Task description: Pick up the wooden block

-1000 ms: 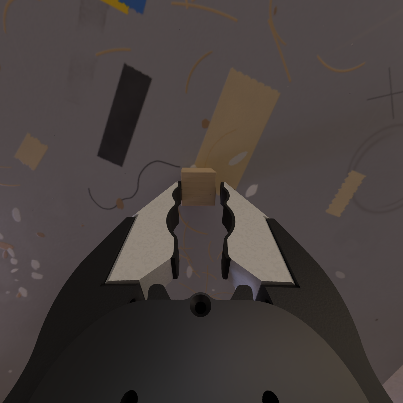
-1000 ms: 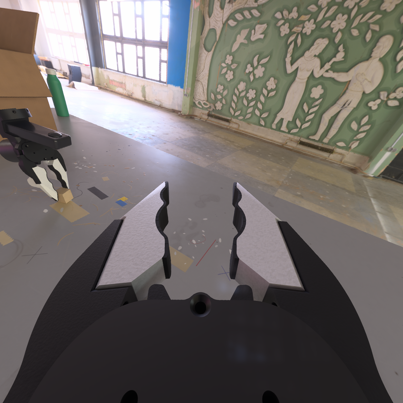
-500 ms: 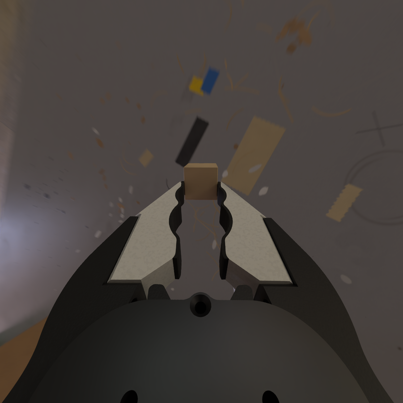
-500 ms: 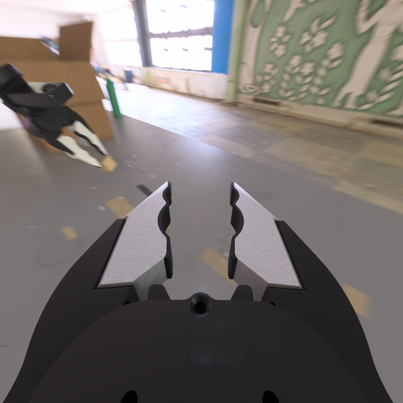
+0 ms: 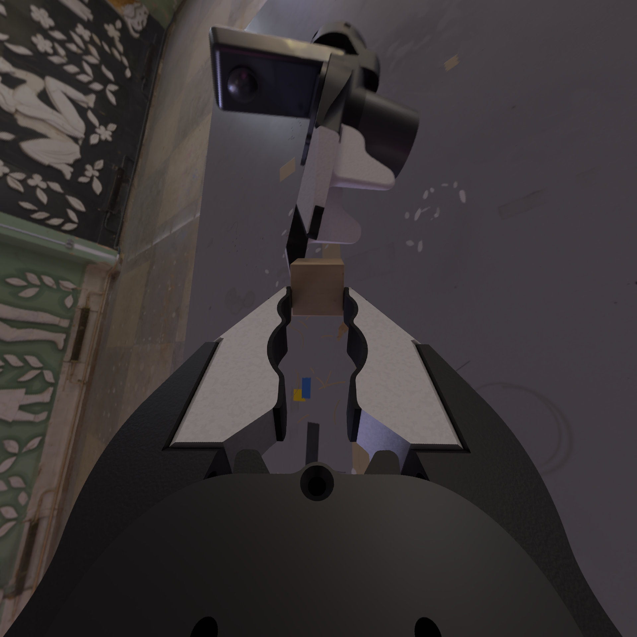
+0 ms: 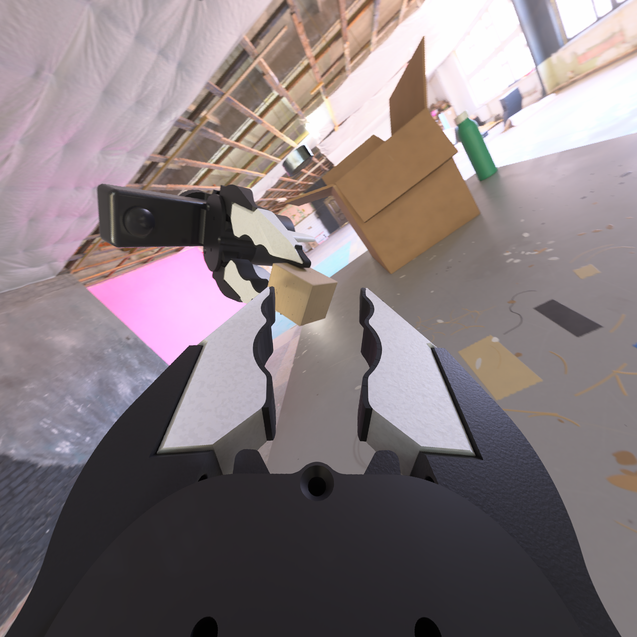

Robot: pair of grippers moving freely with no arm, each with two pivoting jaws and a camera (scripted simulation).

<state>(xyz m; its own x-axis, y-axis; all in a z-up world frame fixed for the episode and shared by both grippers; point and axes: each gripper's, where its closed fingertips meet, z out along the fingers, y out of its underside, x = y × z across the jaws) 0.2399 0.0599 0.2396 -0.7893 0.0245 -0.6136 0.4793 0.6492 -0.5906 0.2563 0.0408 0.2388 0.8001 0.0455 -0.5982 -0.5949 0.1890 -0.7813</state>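
Note:
The wooden block (image 5: 317, 292) is a small tan cube. My left gripper (image 5: 317, 297) is shut on it at the fingertips and holds it in the air above the grey table (image 5: 517, 275). In the right wrist view the block (image 6: 303, 298) hangs just beyond my right gripper's tips, held by the left gripper (image 6: 275, 272) that comes in from the left. My right gripper (image 6: 315, 300) is open and empty, its left fingertip close to the block. In the left wrist view the right gripper (image 5: 324, 220) faces me right behind the block.
An open cardboard box (image 6: 403, 193) and a green bottle (image 6: 477, 151) stand at the far end of the table (image 6: 517, 275). Tape patches, a black strip (image 6: 567, 317) and a tan patch (image 6: 499, 367), lie flat on it. The table edge (image 6: 282, 348) runs under my right gripper.
My left gripper has lifted and turned with the block, away from the table surface. My right gripper has swung round to face it and come close to the block.

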